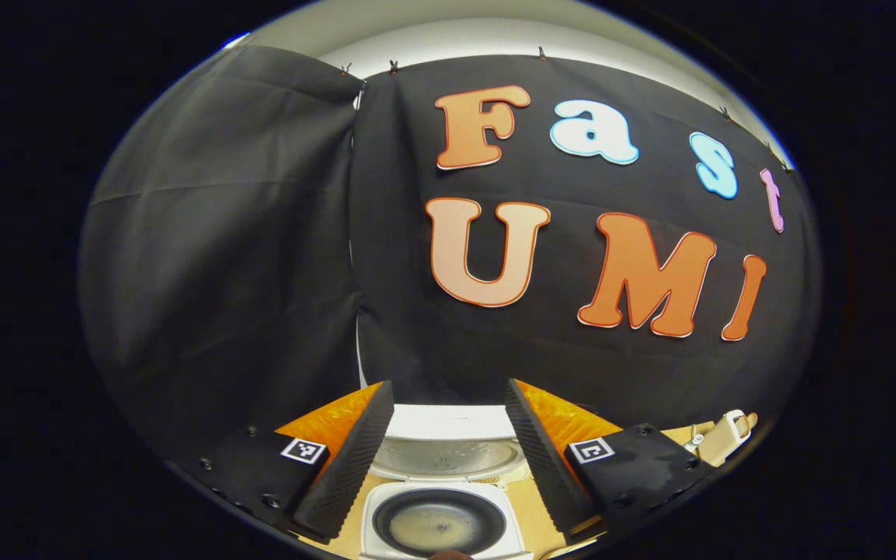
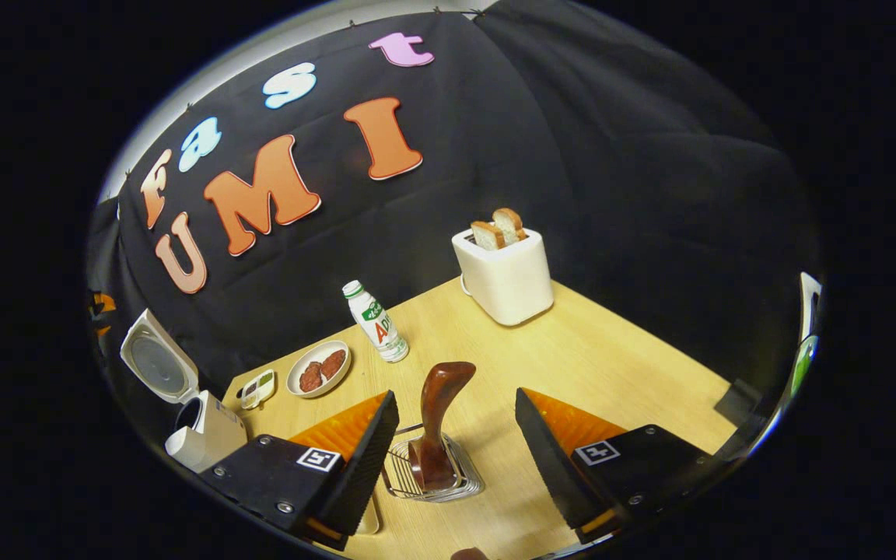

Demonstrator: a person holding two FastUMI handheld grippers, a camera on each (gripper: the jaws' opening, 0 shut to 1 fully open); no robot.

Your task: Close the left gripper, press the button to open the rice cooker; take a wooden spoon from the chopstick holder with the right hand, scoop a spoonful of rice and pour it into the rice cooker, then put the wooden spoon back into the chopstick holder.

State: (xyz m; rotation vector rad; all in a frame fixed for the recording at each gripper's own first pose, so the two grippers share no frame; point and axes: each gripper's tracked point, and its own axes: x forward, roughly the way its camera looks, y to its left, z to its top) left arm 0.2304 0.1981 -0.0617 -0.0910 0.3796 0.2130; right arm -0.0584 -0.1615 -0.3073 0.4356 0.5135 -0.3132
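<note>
Between my right gripper's [image 2: 456,443] spread fingers stood the wooden spoon [image 2: 439,424], upright in the wire chopstick holder [image 2: 432,470] on the table [image 2: 611,365], not yet grasped. Over to the left sat the rice cooker [image 2: 203,428] with its lid [image 2: 154,359] already swung up, so I judged the button press done. My left gripper [image 1: 440,459] hovered above that cooker, fingers apart and empty, the bare pot [image 1: 439,523] showing below. Taking the spoon, scooping rice, pouring and returning it all remained. Farther back stood a bottle [image 2: 376,321], a plate [image 2: 319,369] and a toaster [image 2: 504,274].
</note>
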